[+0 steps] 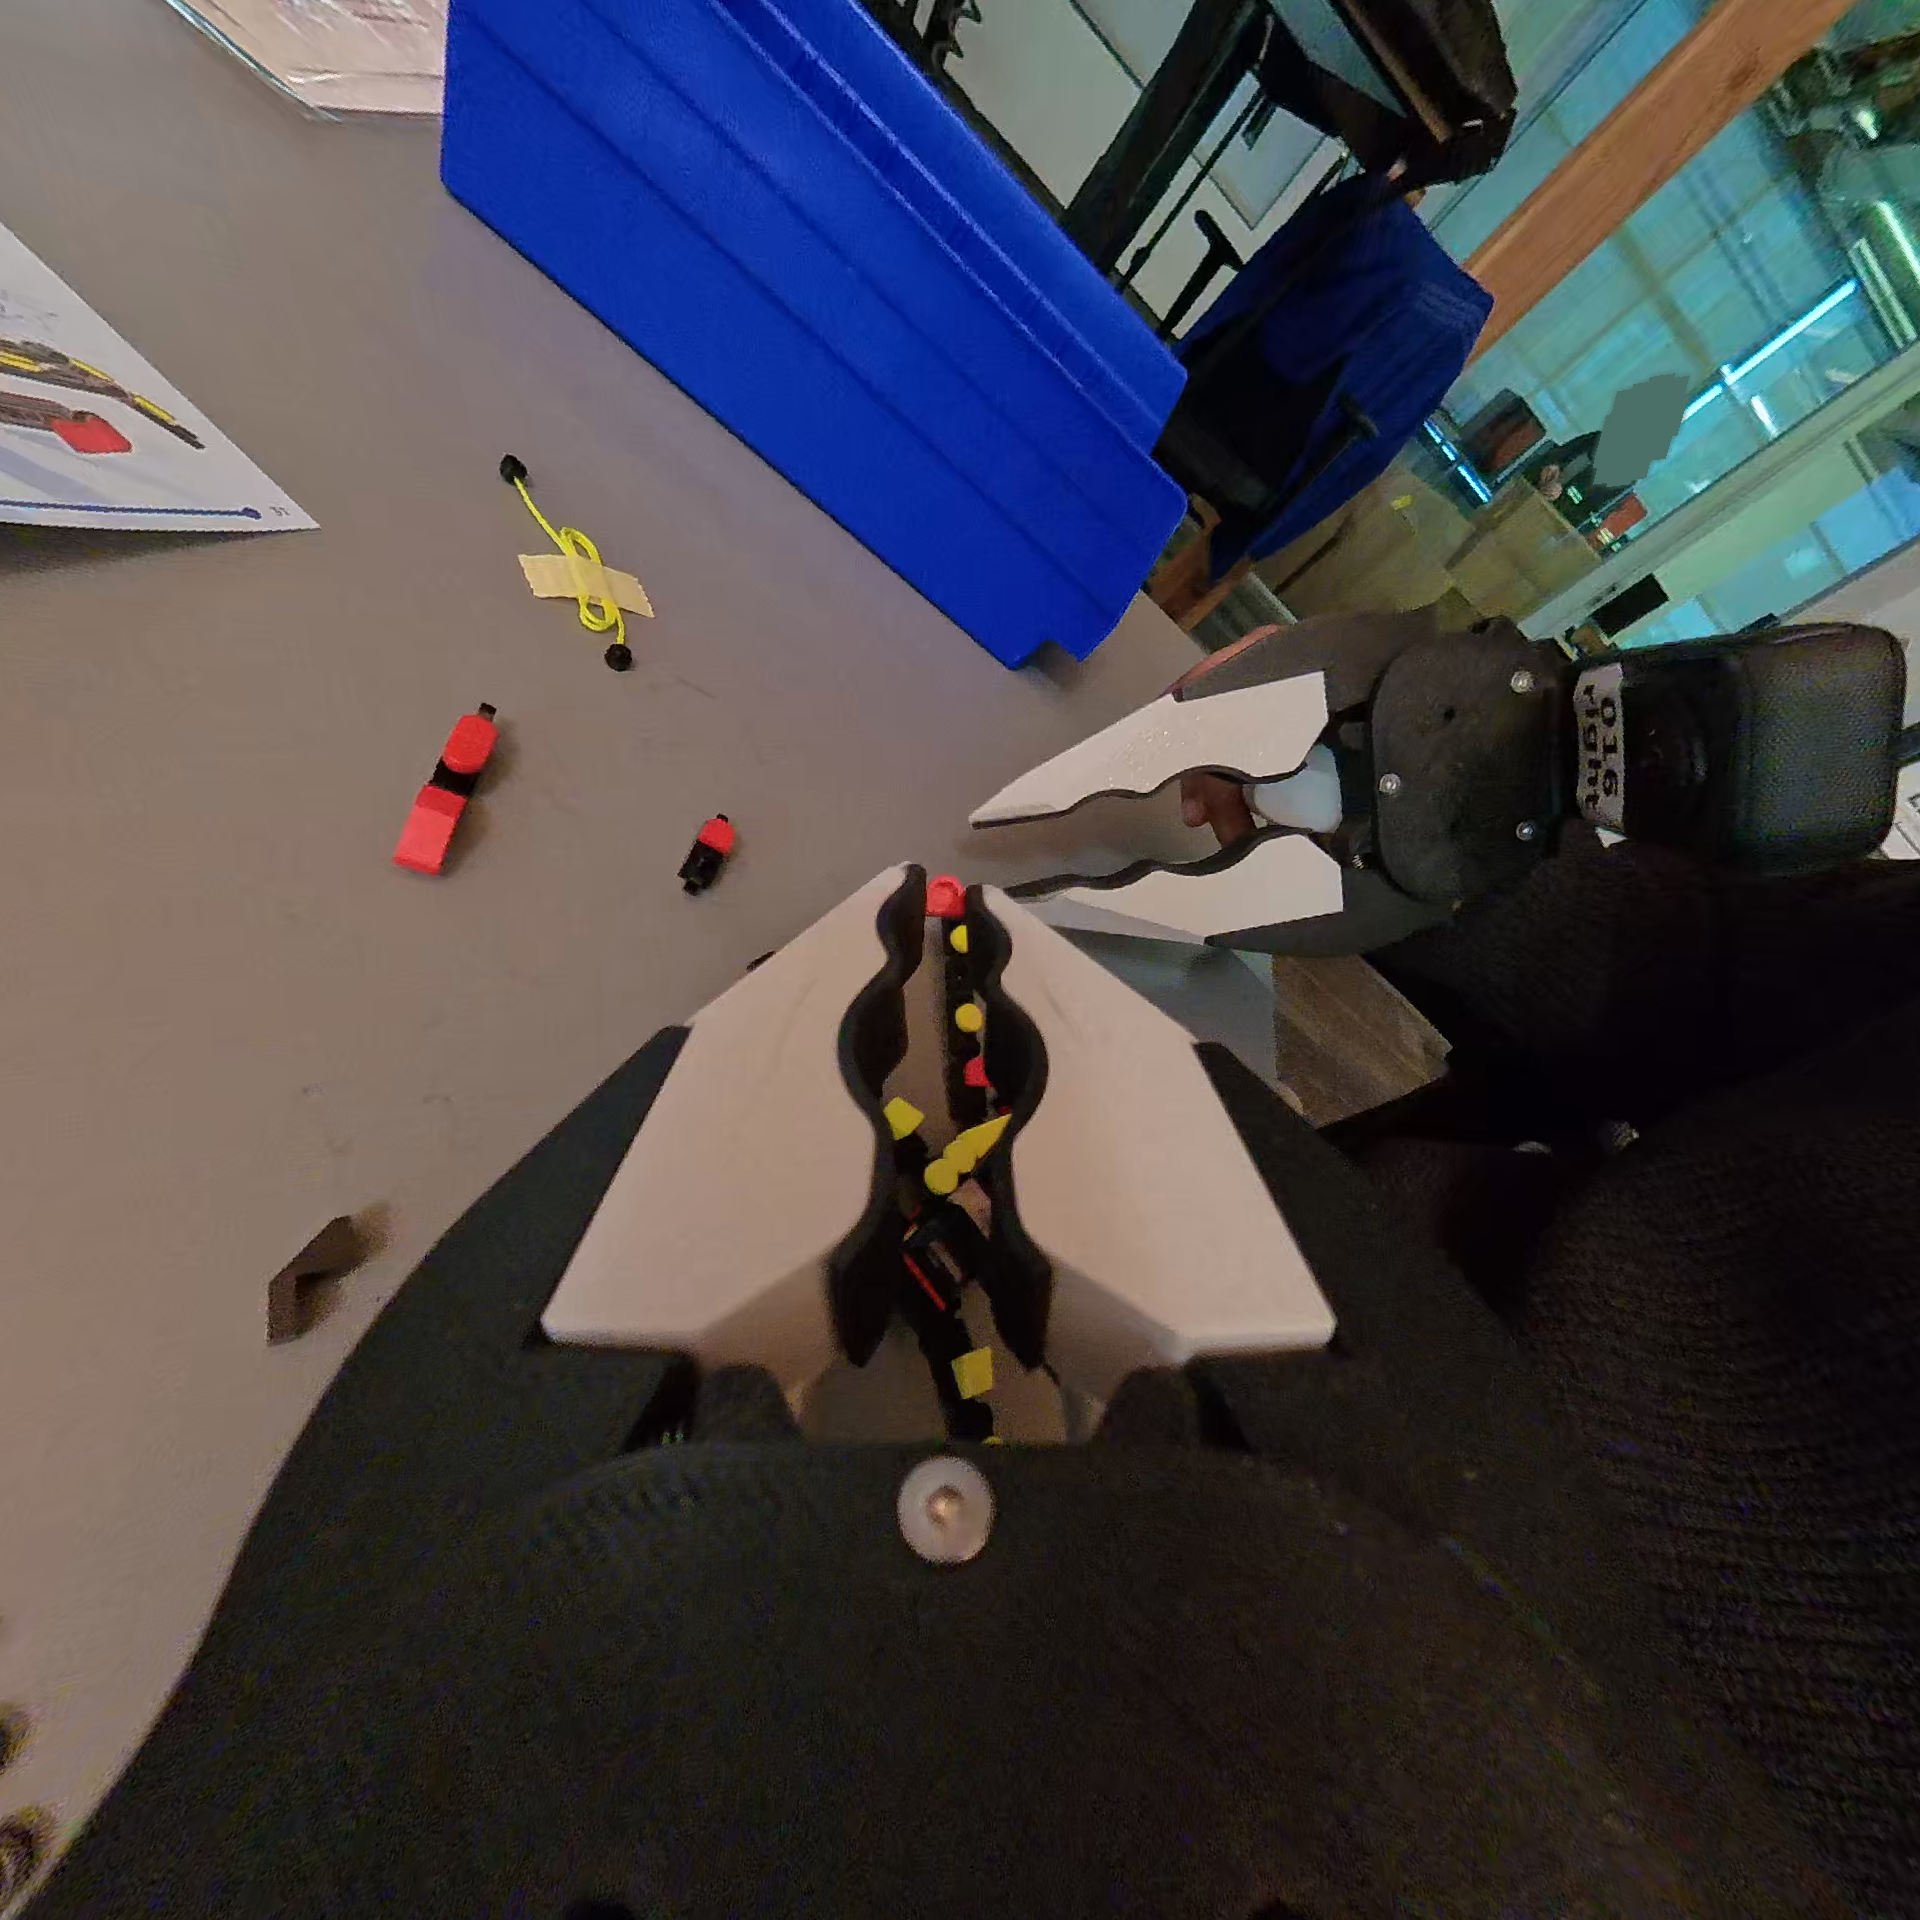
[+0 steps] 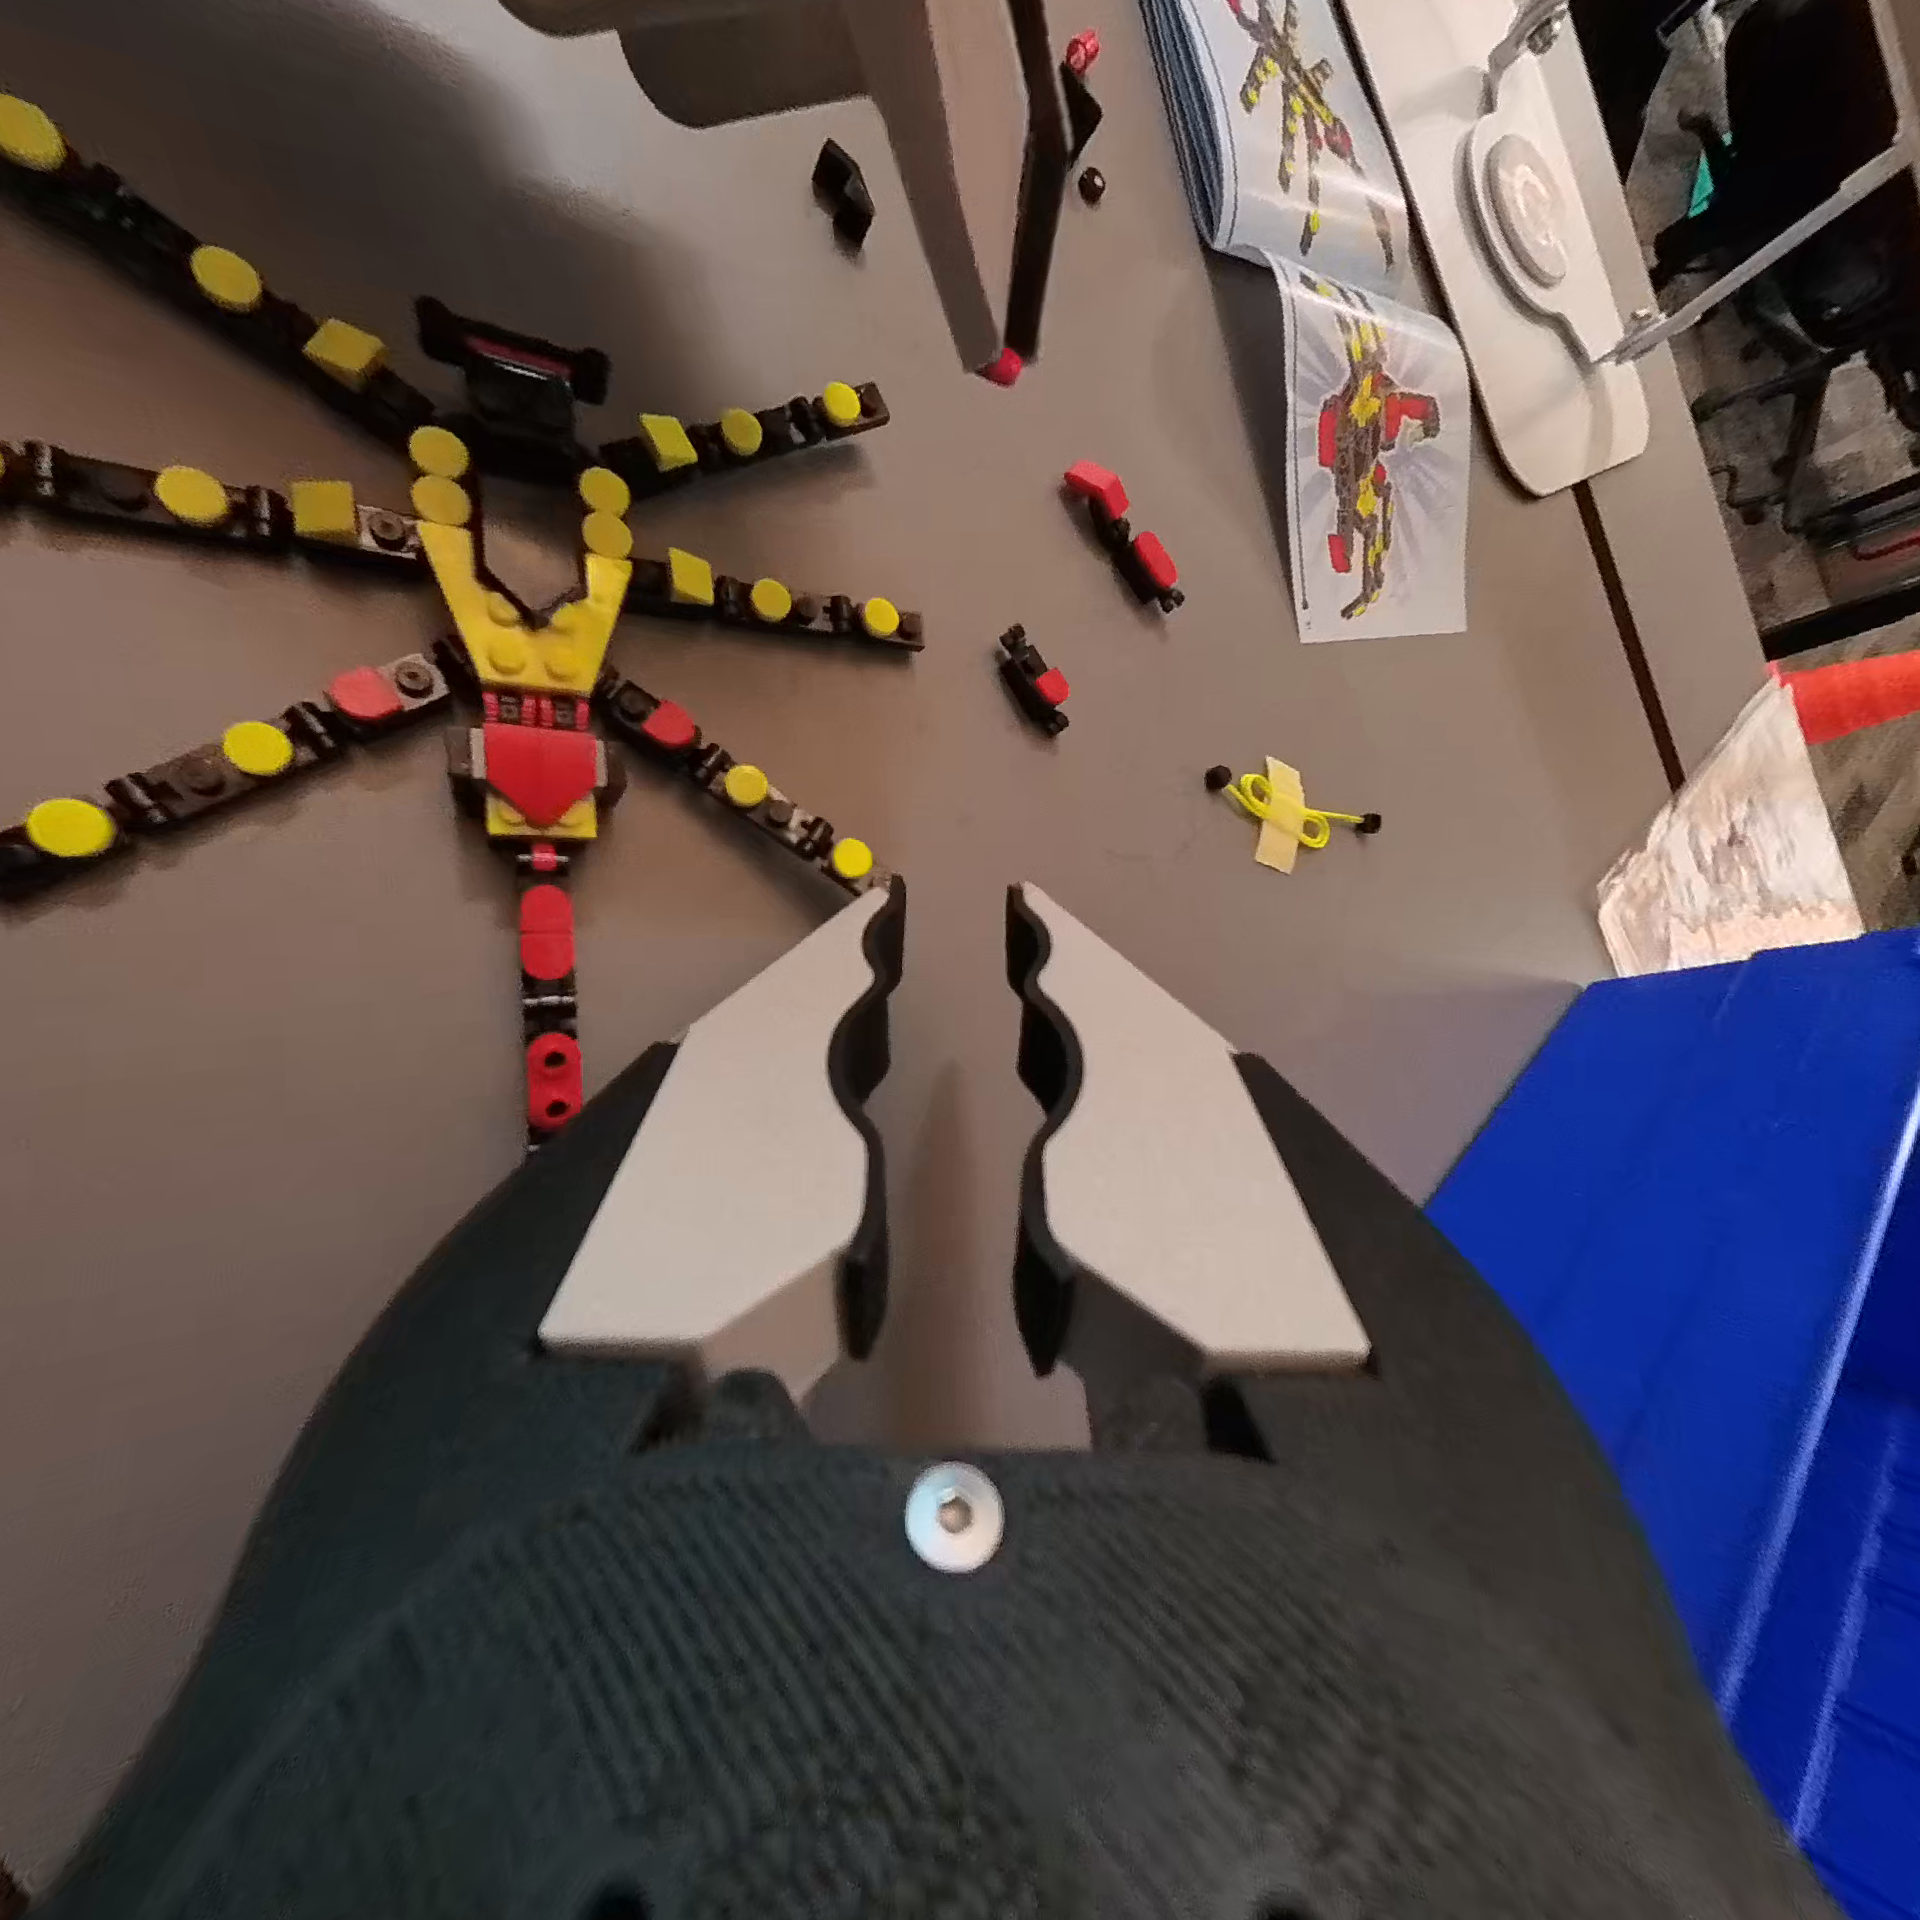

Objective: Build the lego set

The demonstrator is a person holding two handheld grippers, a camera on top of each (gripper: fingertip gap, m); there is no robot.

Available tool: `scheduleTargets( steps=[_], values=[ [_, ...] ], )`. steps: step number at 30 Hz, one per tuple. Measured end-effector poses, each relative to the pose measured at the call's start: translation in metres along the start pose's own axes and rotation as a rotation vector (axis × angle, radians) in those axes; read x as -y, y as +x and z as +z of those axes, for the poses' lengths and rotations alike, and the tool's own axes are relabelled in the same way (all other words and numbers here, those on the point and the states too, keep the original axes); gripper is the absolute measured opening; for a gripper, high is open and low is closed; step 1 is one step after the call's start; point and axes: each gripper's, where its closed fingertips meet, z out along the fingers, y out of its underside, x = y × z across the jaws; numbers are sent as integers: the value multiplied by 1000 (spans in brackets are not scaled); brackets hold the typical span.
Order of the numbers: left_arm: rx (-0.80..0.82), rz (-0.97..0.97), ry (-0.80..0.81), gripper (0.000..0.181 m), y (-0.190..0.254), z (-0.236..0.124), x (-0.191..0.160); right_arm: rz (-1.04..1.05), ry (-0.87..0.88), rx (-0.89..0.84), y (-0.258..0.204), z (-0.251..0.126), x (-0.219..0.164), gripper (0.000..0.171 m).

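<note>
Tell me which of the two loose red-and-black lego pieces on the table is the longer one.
The long red-and-black lego piece with two red parts, lying nearer the open instruction booklet. The short red-and-black lego piece shows only one red part.

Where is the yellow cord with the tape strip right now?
The yellow cord lies on the grey table, right of centre in the right wrist view, between the small red-and-black piece and the blue bin, ahead of the open right gripper.

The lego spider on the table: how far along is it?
Done: the spider has its body and legs joined. In hand: the left gripper pinches a small red piece; the right gripper is open and empty. Left: two red-black pieces and a yellow string lie loose.
</note>
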Motion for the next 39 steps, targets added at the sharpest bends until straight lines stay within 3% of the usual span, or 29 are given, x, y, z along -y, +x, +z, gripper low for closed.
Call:
scheduleTargets(
  steps=[20,29,39],
  values=[
    [-110,-124,24,5,16,7,-3,-92,57,-55,-1,-7,16,17],
    [-452,-511,108,5,56,4,13,-276,450,-218,3,-56,77,15],
    [-625,-767,149,4,70,2,19,-444,489,-359,3,-67,87,14]
  ],
)
